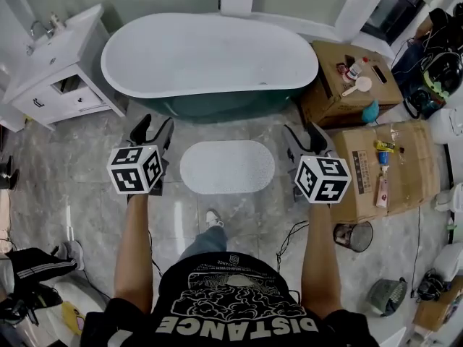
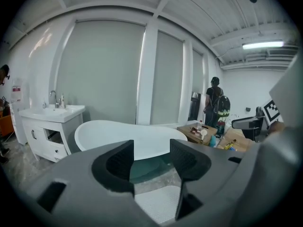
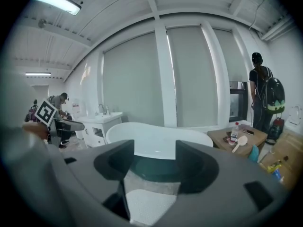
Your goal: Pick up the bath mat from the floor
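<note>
While the left gripper (image 1: 152, 126) and right gripper (image 1: 304, 134) hang empty, jaws half apart, the bath mat (image 1: 227, 167) lies flat on the floor (image 1: 242, 212) between them, near side of the tub (image 1: 210, 60). My judgement: dip low, pinch its left and right edges.

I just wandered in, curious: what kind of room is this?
Probably a mock bathroom in a workspace: a freestanding bathtub, a sink cabinet, a bath mat, plus cardboard boxes.

Bright even light, fisheye-dark edges
</note>
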Tool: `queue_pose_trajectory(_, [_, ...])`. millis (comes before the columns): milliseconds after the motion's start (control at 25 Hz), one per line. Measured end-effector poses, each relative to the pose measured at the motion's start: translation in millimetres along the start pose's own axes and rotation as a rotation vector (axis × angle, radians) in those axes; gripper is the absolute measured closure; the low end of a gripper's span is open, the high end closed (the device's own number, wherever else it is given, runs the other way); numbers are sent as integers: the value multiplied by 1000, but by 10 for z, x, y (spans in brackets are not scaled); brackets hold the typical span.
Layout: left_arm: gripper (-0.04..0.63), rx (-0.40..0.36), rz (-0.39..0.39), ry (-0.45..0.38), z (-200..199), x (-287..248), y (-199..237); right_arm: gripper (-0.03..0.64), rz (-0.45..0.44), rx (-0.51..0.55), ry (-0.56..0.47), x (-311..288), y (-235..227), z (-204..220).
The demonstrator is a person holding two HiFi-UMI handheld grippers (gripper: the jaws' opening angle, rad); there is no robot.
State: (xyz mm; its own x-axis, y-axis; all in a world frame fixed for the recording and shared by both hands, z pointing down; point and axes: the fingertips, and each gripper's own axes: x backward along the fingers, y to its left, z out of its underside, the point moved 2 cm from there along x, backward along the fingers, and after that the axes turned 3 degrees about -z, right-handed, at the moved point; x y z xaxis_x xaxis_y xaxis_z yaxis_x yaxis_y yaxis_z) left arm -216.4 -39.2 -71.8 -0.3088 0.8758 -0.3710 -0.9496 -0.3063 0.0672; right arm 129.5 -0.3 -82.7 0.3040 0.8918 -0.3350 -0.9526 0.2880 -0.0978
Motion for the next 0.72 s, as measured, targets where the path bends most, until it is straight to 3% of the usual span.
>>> queue_pose_trajectory(320, [347,27,-5,17,-86,-501,509,341,45,10,19,-550,-34,-180])
queue_pose_trajectory(720, [342,41,-38,45,3,-794,549,336,38,4,44,-802,-334,-90])
